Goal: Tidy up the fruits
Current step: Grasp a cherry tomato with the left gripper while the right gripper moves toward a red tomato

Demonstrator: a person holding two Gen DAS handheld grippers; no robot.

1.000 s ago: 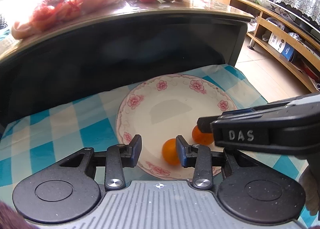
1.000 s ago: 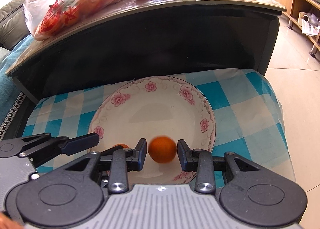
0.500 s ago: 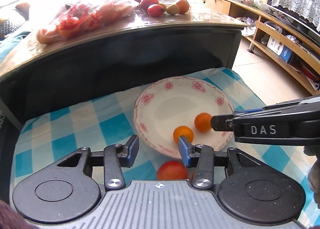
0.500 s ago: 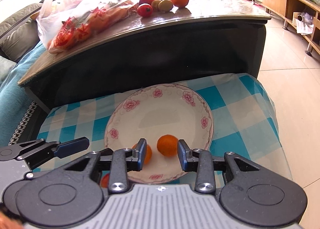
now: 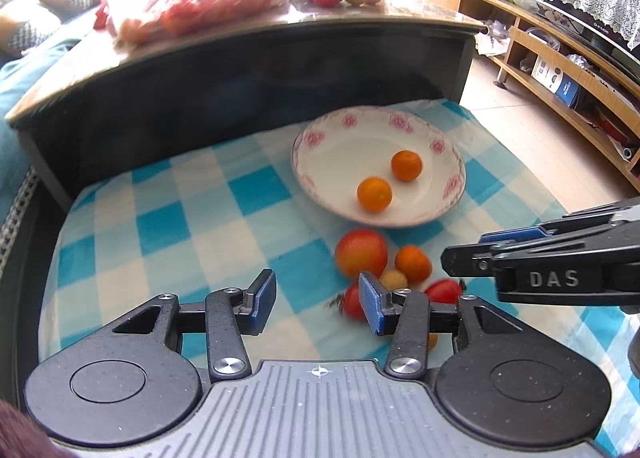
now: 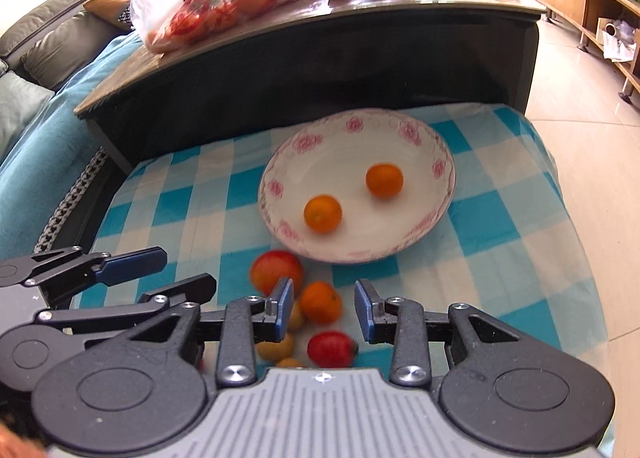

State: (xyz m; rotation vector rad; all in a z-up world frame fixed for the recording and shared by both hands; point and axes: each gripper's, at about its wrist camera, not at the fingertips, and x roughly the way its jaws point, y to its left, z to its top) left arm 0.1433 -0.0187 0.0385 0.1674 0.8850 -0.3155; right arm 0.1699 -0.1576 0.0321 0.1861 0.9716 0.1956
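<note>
Having drawn back from the plate point(image 5: 448, 200), both tools hang empty, left tool point(image 5: 316, 304) widening, right tool point(image 6: 324, 308) apart.

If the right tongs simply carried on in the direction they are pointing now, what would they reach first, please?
Probably the small orange on the checked cloth: it lies between the right tongs fingers' line, ahead of the red tomato. Depth is uncertain; the plate lies farther on.

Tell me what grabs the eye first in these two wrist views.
Two oranges sit apart inside the flowered plate on the blue checked cloth. Just in front of the plate, a loose cluster of fruit lies on the cloth. Behind, a bag of produce rests on the dark table.
</note>
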